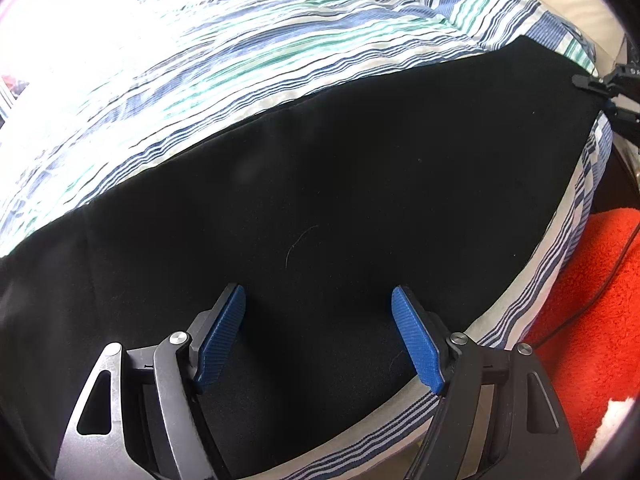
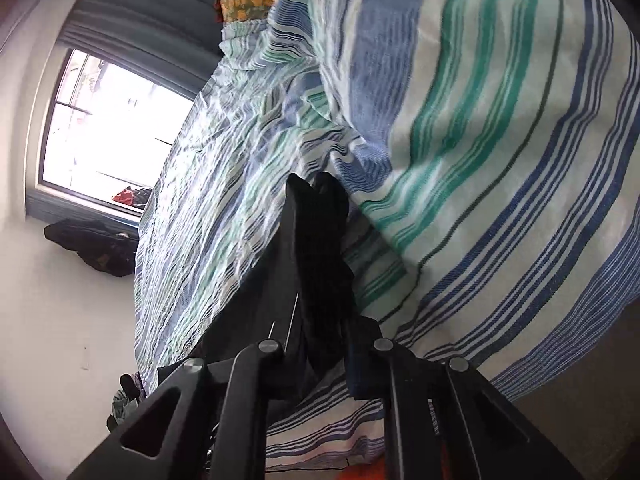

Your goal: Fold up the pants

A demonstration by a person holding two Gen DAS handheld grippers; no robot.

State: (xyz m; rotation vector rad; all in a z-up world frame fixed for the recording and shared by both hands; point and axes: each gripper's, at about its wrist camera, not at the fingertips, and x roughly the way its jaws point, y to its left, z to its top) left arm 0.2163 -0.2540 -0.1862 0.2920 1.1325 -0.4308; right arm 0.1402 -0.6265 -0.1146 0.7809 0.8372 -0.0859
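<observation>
Black, matte cloth made up the pants (image 1: 320, 184), which lay spread flat along the near edge of the bed (image 1: 224, 52), on its striped cover. The fabric looked soft and limp, fairly thin and light, with only shallow creases, so it would likely drape and sag from any single point rather than hold a shape. It did not look slippery; the ribbed blue pads (image 1: 220, 336) of a tool should bite it well enough. Nothing about it seemed fragile.

At the left end of the pants, the left tool (image 1: 318, 312) hung over the cloth with its jaws wide apart and nothing between them, pointing steeply down, close to the bed's near edge. A sound hold there would be the near hem or the corner of the garment, taken through every layer so that the under layer would not trail behind.

At the right end, near the right corner of the bed, the right tool (image 2: 320, 264) had its jaws closed on a bunched edge of the pants. In its own view the dark cloth stood up between the jaws, gathered into a narrow ridge and raised off the cover. Such a pinch on a bunch could let an inner layer slip out during a lift. A red towel (image 1: 592, 288) lay beyond the right edge of the bed.
</observation>
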